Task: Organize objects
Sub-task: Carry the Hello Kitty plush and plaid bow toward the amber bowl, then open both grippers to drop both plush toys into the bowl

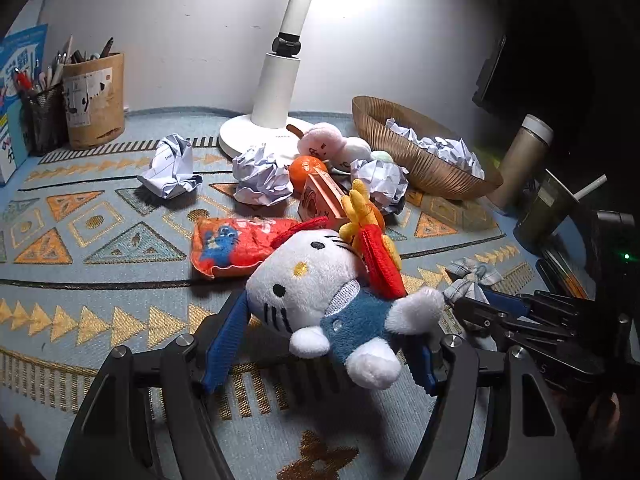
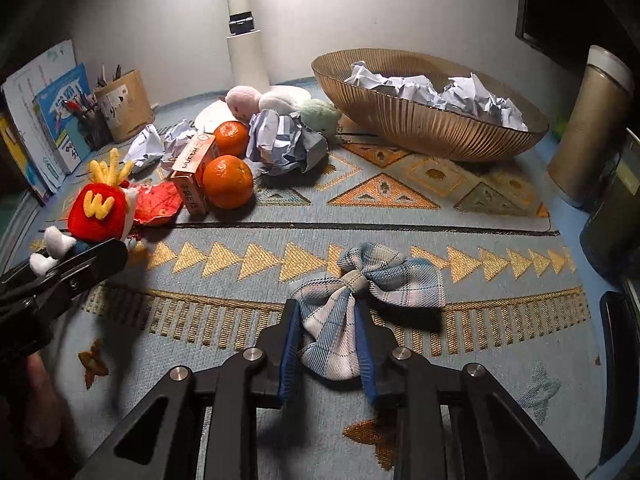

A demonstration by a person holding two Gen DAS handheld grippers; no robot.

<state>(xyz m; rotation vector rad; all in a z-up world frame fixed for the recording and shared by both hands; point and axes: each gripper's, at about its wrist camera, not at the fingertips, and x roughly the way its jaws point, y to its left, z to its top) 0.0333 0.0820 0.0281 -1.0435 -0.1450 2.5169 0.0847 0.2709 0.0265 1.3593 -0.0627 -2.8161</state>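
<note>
Pale blue woven cloth with gold and orange triangles point(image 1: 100, 240) spread over the tabletop, filling the lower half of both views. White desk lamp with a round base and thick column point(image 1: 280, 88) at top centre, against a plain white wall point(image 1: 180, 20). Brown cardboard cylinder full of pencils point(image 1: 96, 100) at upper left, just beside a black wire-mesh pen cup point(image 1: 44, 120). Blue-and-white books point(image 1: 16, 80) upright at the far left edge. Tan metal flask with a white cap point(image 1: 520, 160) standing at right, near a dark green cup with a white straw point(image 1: 548, 212). Dark flat screen point(image 1: 492, 76) at upper right, mostly lost in shadow.
</note>
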